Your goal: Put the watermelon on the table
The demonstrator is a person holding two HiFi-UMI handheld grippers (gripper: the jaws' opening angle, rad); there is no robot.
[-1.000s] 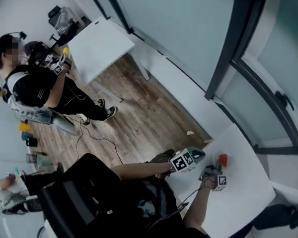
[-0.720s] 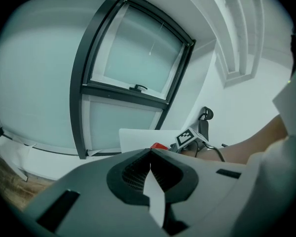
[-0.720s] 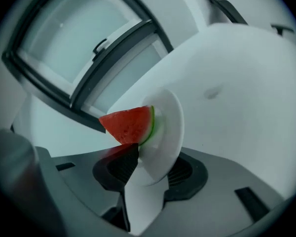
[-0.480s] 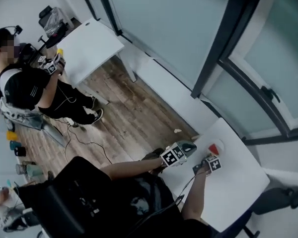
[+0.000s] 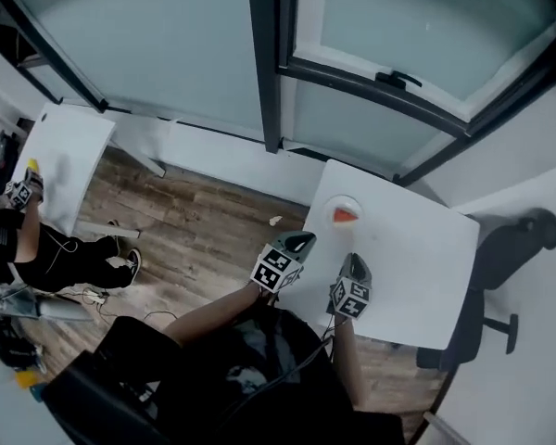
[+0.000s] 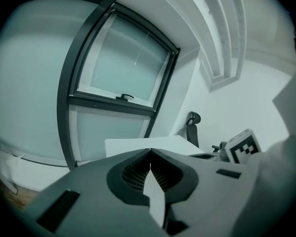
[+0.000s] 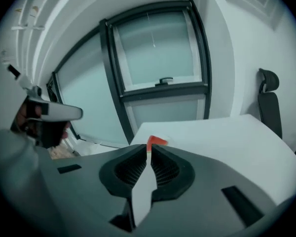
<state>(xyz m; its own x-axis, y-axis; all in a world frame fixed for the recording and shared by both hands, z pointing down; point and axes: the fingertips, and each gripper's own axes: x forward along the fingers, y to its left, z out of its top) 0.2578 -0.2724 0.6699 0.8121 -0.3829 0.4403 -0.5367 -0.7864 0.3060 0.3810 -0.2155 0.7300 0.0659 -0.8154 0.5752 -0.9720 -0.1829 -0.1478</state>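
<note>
A red watermelon slice (image 5: 345, 215) lies on the white table (image 5: 417, 248) near its far left corner, on a pale round patch. In the right gripper view the slice (image 7: 156, 141) shows just beyond the jaw tips, apart from them. My right gripper (image 5: 354, 260) hovers above the table's near edge, short of the slice. Its jaws (image 7: 149, 149) are closing, with only a thin slit left and nothing between them. My left gripper (image 5: 304, 240) hangs off the table's left edge, shut and empty (image 6: 150, 151).
A black office chair (image 5: 505, 248) stands to the right of the table. Dark-framed windows (image 5: 371, 82) run along the wall behind it. A second white table (image 5: 60, 160) and a seated person (image 5: 18, 239) are at the far left, across a wooden floor (image 5: 204, 221).
The right gripper has lifted and drawn back from the watermelon slice, which stays on the table. The left gripper has risen a little. The head view has swung toward the window.
</note>
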